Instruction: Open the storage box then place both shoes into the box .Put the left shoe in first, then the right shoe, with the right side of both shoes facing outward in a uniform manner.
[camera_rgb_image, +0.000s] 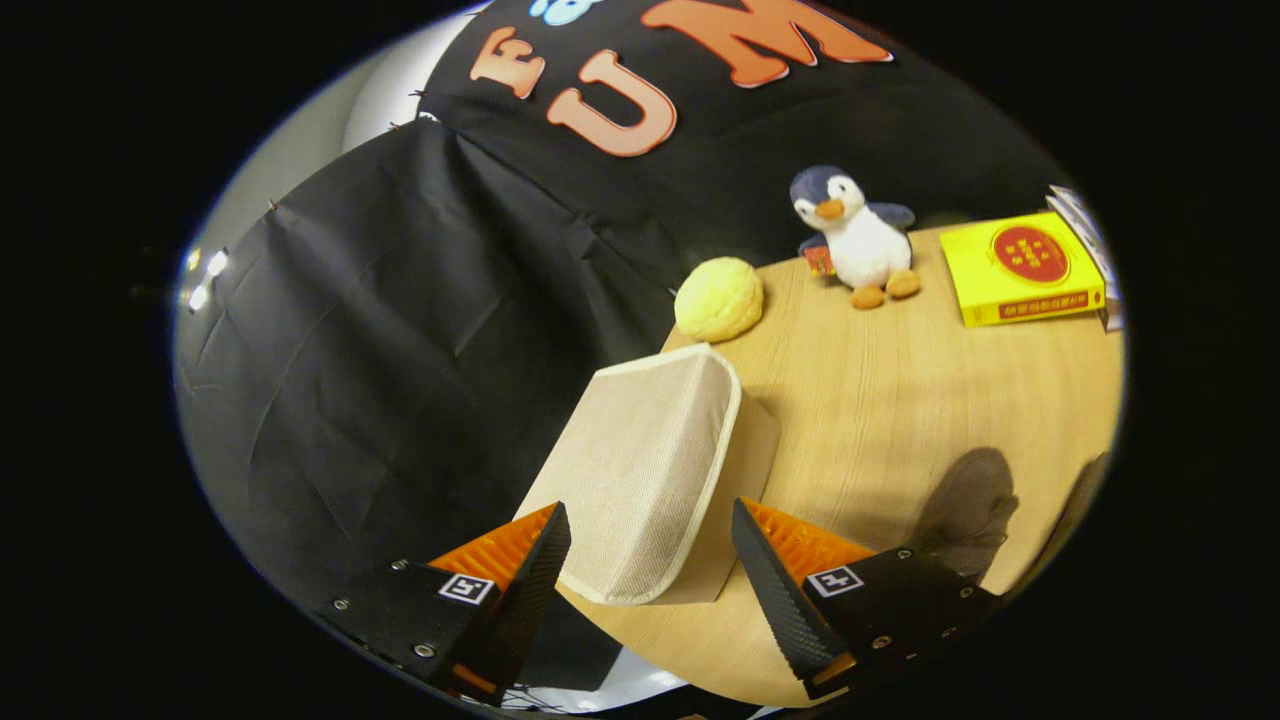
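The gripper (650, 545) has its fingers spread wide, pressing on nothing. Between and just ahead of them a beige woven-fabric storage box (640, 470) with cream piping sits closed at the edge of the light wooden worktop (900, 400). Beyond it lie a bumpy yellow ball (718, 298), a plush penguin (858, 238) and a yellow flat box (1020, 268). A grey shoe (968, 510) lies just beyond the right finger.

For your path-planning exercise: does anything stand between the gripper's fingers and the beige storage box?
Nothing visible does. The gripper is open, and the storage box sits between and just ahead of its fingers on the table. The yellow ball, penguin toy and yellow book lie beyond it.
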